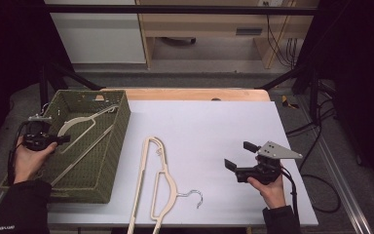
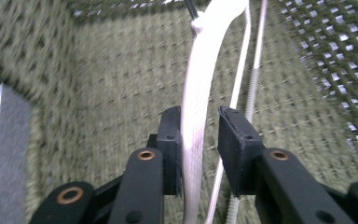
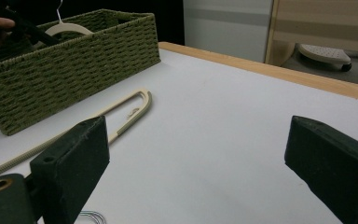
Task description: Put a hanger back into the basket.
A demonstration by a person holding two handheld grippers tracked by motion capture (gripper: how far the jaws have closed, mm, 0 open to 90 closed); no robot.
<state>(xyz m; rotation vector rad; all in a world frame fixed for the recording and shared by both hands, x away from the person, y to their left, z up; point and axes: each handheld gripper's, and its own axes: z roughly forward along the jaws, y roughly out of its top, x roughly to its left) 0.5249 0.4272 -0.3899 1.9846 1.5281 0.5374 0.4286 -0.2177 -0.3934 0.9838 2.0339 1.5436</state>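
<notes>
At the left of the high view, the left gripper reaches into the green woven basket, held by the person's left hand. A cream hanger lies tilted inside that basket, its hook toward the far wall. Seen from the left gripper view, the hanger's curved arm runs up between the two black jaws: the jaws stand slightly parted, a narrow gap showing on the right side (on the left I cannot tell whether pad and plastic touch), so the hanger is between them but not pinched.

Lower centre of the high view, a second cream hanger lies flat on the white table, its metal hook pointing right, just beside the basket.

Toward the lower right, the right gripper hovers over the bare table with its jaws wide apart and nothing between them; the right gripper view shows both pads well separated.
</notes>
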